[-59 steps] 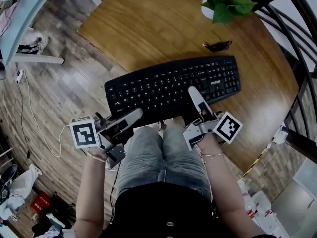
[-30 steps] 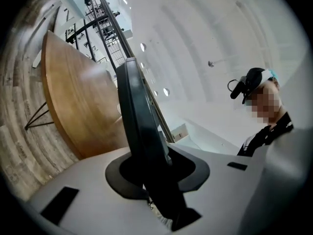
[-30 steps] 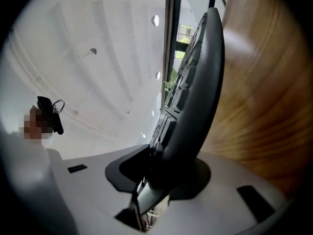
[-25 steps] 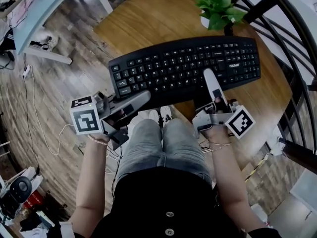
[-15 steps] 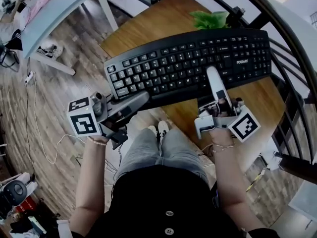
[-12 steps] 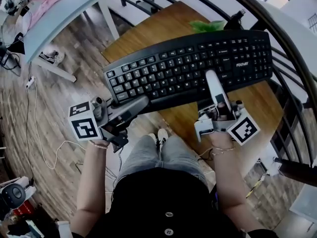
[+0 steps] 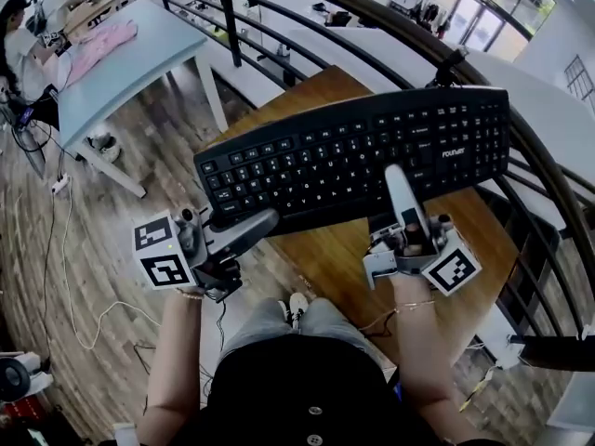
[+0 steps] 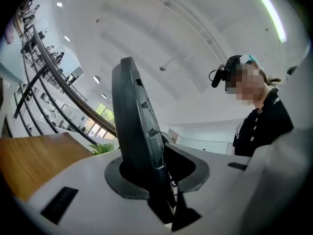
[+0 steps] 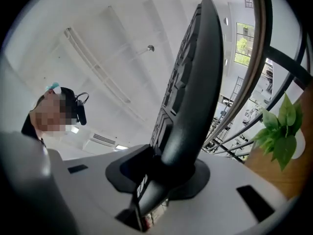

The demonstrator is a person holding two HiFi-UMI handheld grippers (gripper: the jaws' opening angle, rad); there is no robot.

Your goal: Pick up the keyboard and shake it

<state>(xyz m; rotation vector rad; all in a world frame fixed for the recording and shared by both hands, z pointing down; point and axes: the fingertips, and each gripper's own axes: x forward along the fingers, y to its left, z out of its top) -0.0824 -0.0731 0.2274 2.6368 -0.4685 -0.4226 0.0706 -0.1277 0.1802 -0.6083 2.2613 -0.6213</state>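
Behind the jaws of both grippers, close past the raised keyboard [image 7: 353, 161]: curved black railing [image 7: 544, 179], crossing the keyboard's far edge in the head view; touching or apart, cannot tell. Below the jaws: wooden table [image 7: 325, 258], keyboard lifted clear of it and tilted with the keys toward the head camera. Beyond the right jaws, low and to their right in the right gripper view: green plant [image 9: 279, 131] in a white pot. Well off to the left of the left jaws: pale blue table [image 7: 130, 59] with a pink cloth [image 7: 98, 45] on it; loose cable [image 7: 56, 277] on the plank floor. Nothing between jaws and keyboard. Left gripper [image 7: 265, 223]: closed on the keyboard's near edge at the left end, board edge-on between the jaws, both pressing its faces. Right gripper [image 7: 398, 186]: clamped on the near edge right of middle, upper jaw lying over the keys. Both grippers pointing forward and upward, held out in front of the body on bare forearms, marker cubes [image 7: 160, 254] at the outer sides.
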